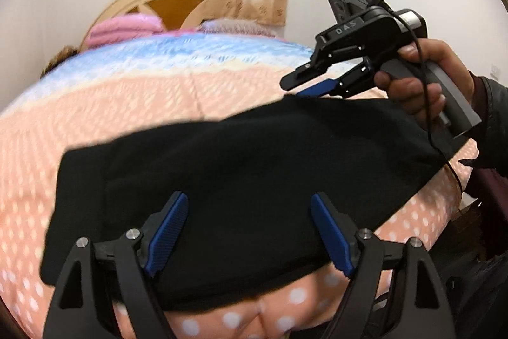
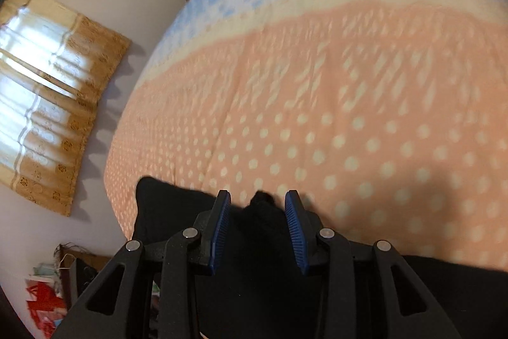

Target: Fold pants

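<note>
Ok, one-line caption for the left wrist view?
Open left tool over black pants on a dotted bedspread; right tool at their far edge.

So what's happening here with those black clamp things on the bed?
A person is folding black pants on a polka-dot bedspread, using a handheld two-finger gripper in each hand. The pants lie bunched into a compact shape. The left gripper hovers open over their near edge. The right gripper, also open, sits at the far edge, with a tuft of cloth between its fingers, not clamped.

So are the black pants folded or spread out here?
Folded. The pants lie as a compact black block on the bedspread, no separate legs showing; both tongs open.
</note>
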`<state>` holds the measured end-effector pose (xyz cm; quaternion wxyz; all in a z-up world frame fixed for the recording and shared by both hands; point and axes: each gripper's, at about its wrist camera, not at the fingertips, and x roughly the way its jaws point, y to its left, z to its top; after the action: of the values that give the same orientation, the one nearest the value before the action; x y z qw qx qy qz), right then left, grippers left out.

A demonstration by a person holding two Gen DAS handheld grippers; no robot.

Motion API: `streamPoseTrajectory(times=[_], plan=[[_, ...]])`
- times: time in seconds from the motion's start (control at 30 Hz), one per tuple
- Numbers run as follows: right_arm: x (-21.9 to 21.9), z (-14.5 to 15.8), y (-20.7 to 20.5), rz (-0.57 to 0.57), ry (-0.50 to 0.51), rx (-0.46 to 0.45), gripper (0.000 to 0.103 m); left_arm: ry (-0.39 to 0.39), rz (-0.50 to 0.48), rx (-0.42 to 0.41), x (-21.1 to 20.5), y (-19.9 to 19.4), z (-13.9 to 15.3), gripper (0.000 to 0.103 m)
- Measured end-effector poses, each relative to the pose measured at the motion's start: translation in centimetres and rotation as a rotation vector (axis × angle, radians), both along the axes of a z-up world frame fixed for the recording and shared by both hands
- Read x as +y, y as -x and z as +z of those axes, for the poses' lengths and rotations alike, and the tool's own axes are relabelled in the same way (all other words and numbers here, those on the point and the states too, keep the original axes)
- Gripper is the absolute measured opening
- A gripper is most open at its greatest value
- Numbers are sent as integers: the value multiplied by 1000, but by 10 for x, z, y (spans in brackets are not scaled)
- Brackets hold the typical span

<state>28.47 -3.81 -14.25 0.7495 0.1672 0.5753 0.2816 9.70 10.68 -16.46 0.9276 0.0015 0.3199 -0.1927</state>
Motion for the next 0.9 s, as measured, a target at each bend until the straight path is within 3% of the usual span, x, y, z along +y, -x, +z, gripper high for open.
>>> streamPoseTrajectory(times=[0.07,0.1,0.13,0.23,0.4,0.53,0.67,0.7,0.73,0.8,0.9], plan=[[2,-2,-1,-12,-1,-1,32,33,-2,10,4,-1,-4,83],[0,-1,-2,-26,-20,0,10,28,-3,5,2,-1,-4,83],[-3,0,-3,-49,-44,-1,7,15,-6,3,-1,-1,-4,83],[-10,12,-1,-87,-61,-57,5,-9,-12,-5,-2,2,-6,83],[-4,27,4,-100,0,-152,4,-22,-17,-25,-2,3,-9,84],[3,1,-9,-93,99,-107,4,-21,-16,-34,2,7,-10,85],[3,3,-1,-38,110,-163,6,-9,-6,-28,6,16,-5,85],[2,6,2,-29,108,-170,11,-2,1,-32,8,17,-3,85],[-4,13,11,-20,117,-190,25,2,8,-37,11,17,-1,86],[-15,23,26,-17,130,-228,40,15,29,-76,19,18,2,92],[-45,40,66,6,117,-280,40,45,81,-72,38,17,0,96]])
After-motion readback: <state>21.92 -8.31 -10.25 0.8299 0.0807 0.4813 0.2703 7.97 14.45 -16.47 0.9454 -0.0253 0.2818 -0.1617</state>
